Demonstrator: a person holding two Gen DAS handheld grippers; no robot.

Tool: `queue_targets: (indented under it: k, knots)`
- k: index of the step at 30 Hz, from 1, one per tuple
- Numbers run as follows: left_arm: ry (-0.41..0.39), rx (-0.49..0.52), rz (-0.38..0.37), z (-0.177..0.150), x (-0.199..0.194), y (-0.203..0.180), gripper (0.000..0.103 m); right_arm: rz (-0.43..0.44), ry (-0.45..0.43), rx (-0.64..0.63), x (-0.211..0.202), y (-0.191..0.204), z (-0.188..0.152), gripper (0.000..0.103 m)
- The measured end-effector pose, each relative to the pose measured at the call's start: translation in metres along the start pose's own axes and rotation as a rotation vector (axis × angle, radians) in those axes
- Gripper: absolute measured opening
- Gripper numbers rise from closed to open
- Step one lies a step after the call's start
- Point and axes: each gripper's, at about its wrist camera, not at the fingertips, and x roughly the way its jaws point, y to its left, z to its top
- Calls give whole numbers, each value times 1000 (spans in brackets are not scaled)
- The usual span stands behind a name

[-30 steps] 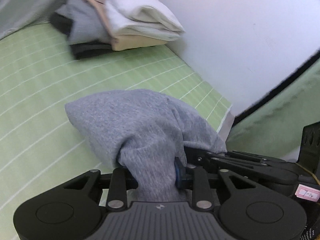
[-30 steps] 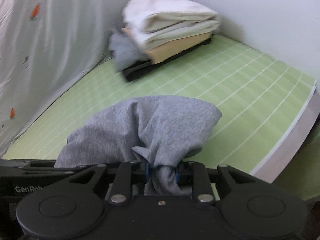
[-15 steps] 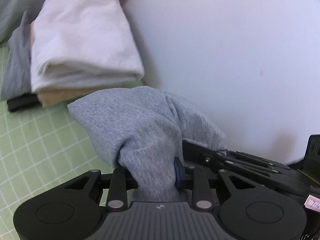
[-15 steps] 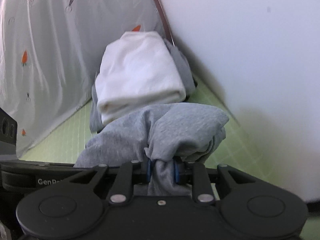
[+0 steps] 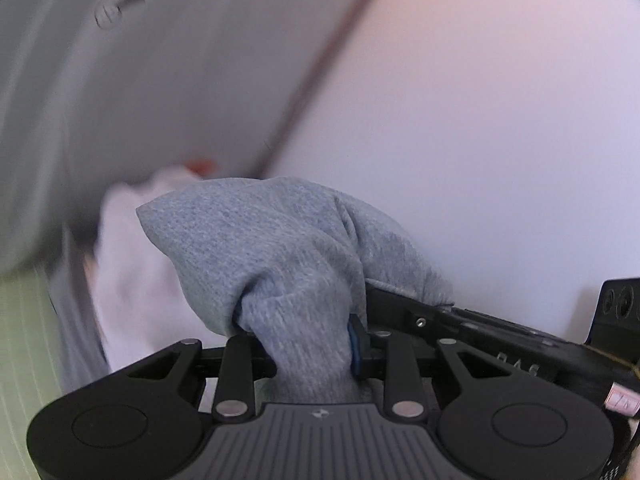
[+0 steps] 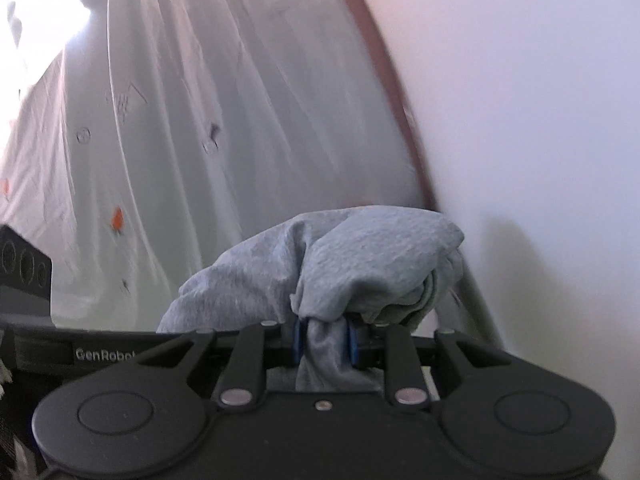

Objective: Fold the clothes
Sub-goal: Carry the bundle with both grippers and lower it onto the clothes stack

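Now left claw (image 5: 308, 344) and right claw (image 6: 322, 340) each clamped tight on bunched heather-grey knit garment (image 5: 260, 248), held aloft near white wall. Blurred white folded pile (image 5: 132, 264) probably below; lower level, release together.

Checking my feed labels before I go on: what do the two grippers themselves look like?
Both are matte black with linkage bars, silver pivot pins and blue finger pads. The left gripper has a ribbed grey centre plate with a small logo. The right gripper has a plain black body; white "GenRobot" lettering shows on the black housing beside it.
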Motion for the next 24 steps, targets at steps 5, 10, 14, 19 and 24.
queue_targets:
  k: [5, 10, 14, 19, 24]
  knots:
    - [-52, 19, 221, 11, 52, 67, 44, -47, -15, -81, 96, -19, 15, 30]
    - [0, -149, 282, -12, 69, 134, 49, -234, 80, -166, 163, -22, -2, 50]
    - [-50, -141, 247, -29, 59, 146, 66, -321, -86, -264, 137, 5, -18, 59]
    - [-57, -118, 249, -45, 59, 155, 83, -180, -61, -142, 147, 1, -52, 67]
    - [-30, 47, 348, -62, 51, 136, 91, -328, 43, -149, 166, -3, -89, 71]
